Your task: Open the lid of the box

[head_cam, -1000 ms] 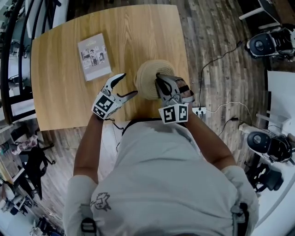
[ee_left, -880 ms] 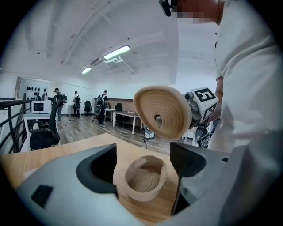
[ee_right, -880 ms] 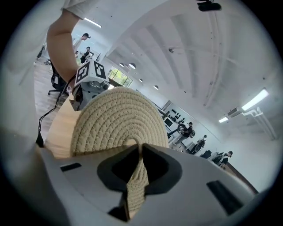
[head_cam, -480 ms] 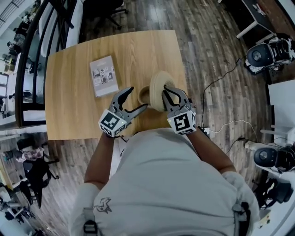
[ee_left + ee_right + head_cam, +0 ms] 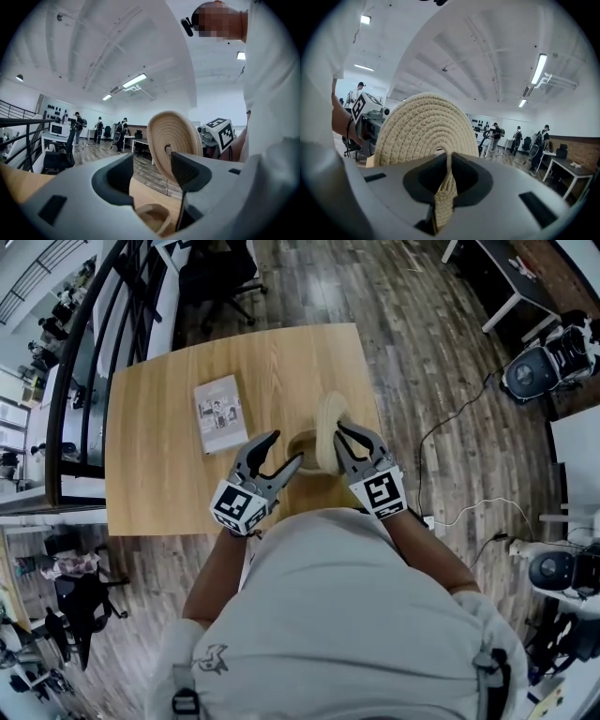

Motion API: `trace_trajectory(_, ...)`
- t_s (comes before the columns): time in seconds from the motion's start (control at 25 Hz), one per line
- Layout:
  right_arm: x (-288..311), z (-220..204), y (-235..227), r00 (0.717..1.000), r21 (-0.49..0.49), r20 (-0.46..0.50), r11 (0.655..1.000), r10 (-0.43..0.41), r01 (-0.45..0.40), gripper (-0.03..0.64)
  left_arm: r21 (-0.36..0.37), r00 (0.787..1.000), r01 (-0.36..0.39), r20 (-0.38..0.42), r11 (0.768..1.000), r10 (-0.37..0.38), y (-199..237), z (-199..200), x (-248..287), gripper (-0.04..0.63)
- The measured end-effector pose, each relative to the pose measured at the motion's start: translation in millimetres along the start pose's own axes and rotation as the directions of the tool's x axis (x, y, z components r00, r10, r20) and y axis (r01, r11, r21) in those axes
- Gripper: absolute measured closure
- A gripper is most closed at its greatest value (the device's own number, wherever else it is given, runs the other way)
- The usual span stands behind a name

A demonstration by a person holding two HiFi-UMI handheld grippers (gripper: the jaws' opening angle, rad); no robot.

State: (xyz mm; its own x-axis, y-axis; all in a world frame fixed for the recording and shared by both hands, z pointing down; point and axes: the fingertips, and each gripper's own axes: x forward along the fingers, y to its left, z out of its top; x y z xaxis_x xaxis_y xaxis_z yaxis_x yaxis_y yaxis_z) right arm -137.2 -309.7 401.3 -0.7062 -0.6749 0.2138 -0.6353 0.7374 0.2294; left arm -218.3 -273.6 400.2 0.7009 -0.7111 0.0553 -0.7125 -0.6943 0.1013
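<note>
A round woven box (image 5: 302,448) stands near the front edge of the wooden table (image 5: 169,474), its top uncovered. Its woven lid (image 5: 327,431) is held up on edge just right of it, with my right gripper (image 5: 345,433) shut on the lid's rim. In the right gripper view the lid (image 5: 423,126) fills the space above the jaws, its edge pinched between them. My left gripper (image 5: 286,447) is at the box's left side, jaws closing. In the left gripper view the box (image 5: 152,219) sits low between the jaws with gaps on both sides, and the lid (image 5: 174,140) stands beyond.
A grey booklet (image 5: 218,413) lies on the table behind and left of the box. The table's right edge is close to the lid. A cable (image 5: 450,418) runs over the wooden floor on the right. A railing (image 5: 80,362) borders the left side.
The right gripper has lifted the lid off the box and tipped it up on edge. The left gripper has moved in to the box and its jaws have narrowed.
</note>
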Motion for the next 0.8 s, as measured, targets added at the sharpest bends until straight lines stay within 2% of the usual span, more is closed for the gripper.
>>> trace_trajectory(0.16, -9.6, -0.1, -7.2, 0.999, 0.040, 0.023, 0.999, 0.026, -0.027, 0.581, -0.015, 0.998, -0.056, 0.005, 0.998, 0.056, -2.3, 5.7, -0.7, 0.440)
trace_trajectory(0.36, -35.0, 0.2, -18.5, 0.997, 0.047, 0.045, 0.997, 0.067, -0.069, 0.581, -0.006, 0.989, -0.148, 0.011, 0.989, 0.148, -18.5, 9.2, 2.5, 0.537)
trace_trajectory(0.8, -122.3, -13.7, -46.8, 0.975, 0.034, 0.096, 0.978, 0.201, -0.205, 0.581, -0.023, 0.957, -0.287, 0.044, 0.958, 0.288, -109.5, 19.3, 25.5, 0.586)
